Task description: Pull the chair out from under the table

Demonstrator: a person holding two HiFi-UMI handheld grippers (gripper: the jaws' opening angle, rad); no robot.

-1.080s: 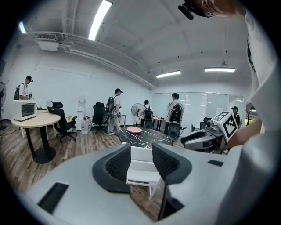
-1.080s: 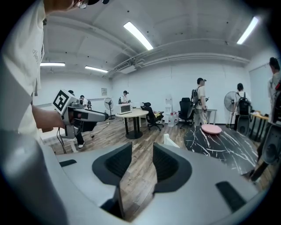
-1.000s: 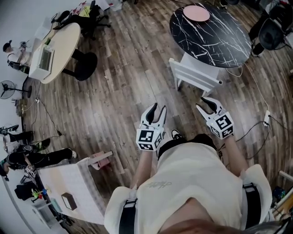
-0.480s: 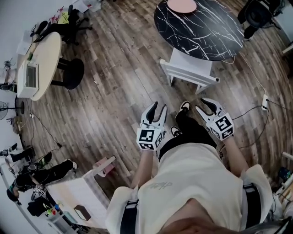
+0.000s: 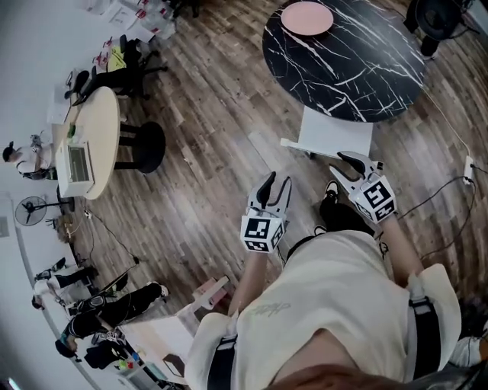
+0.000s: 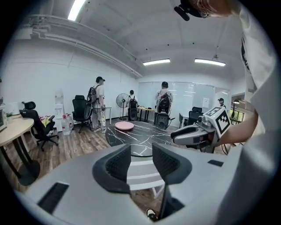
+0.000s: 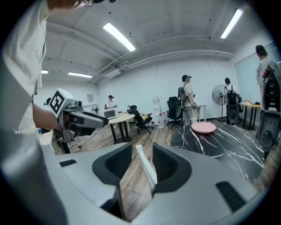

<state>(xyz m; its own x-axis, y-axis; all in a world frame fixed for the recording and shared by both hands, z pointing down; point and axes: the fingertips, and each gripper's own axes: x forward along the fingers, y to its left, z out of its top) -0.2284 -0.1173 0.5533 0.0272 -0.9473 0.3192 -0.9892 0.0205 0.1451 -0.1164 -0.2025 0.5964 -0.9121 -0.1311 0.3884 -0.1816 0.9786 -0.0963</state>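
A white slatted chair (image 5: 329,135) stands tucked against the round black marble table (image 5: 358,65), which carries a pink plate (image 5: 306,17). My right gripper (image 5: 349,162) is at the right end of the chair's back rail. In the right gripper view the rail's white edge (image 7: 147,169) lies between the open jaws with gaps on both sides. My left gripper (image 5: 274,184) hangs open and empty over the floor, short of the chair's left side. The chair's slats (image 6: 141,172) show beyond its jaws in the left gripper view.
A beige oval table (image 5: 95,141) with a monitor stands at the left, with a black office chair (image 5: 131,52) behind it. Cables (image 5: 446,194) run over the wooden floor at the right. People stand beyond the marble table (image 6: 145,136). A white cart (image 5: 164,339) is at the lower left.
The person has stepped toward the chair. Both grippers have moved forward, and the right one has come up to the chair's back rail. Both stay open.
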